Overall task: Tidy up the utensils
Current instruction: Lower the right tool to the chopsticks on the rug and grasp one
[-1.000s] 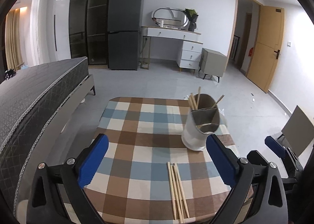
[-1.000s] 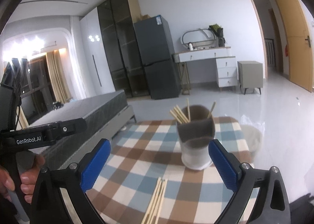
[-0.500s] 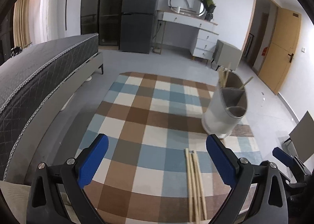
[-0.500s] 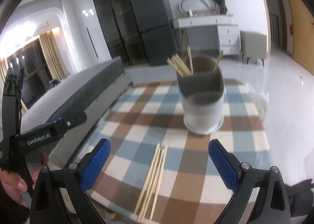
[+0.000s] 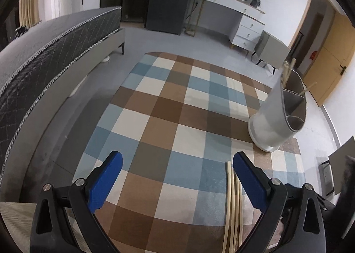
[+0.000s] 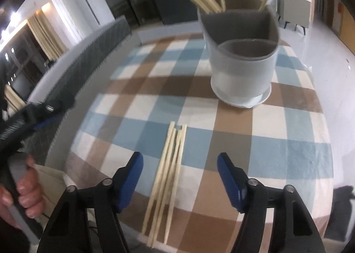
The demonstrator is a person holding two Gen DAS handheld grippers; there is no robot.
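Several wooden chopsticks (image 6: 168,170) lie side by side on the checked tablecloth near the front edge; they also show in the left wrist view (image 5: 233,204). A grey utensil holder (image 6: 241,60) with two compartments stands behind them, with several chopsticks upright in its rear compartment; it also shows at the right of the left wrist view (image 5: 279,117). My right gripper (image 6: 179,164) is open, just above the near part of the lying chopsticks, one finger on each side. My left gripper (image 5: 177,164) is open and empty over the cloth, left of the chopsticks.
The table (image 5: 168,106) is small, with a checked blue, brown and white cloth. A grey bed (image 5: 44,48) stands close on the left. A fridge, a white dresser and a grey cabinet (image 5: 273,51) stand far behind. The left tool and hand (image 6: 24,186) show in the right wrist view.
Both grippers have come down and forward toward the table. The right gripper has lowered over the lying chopsticks and its jaws have narrowed a little. The left gripper has shifted left.
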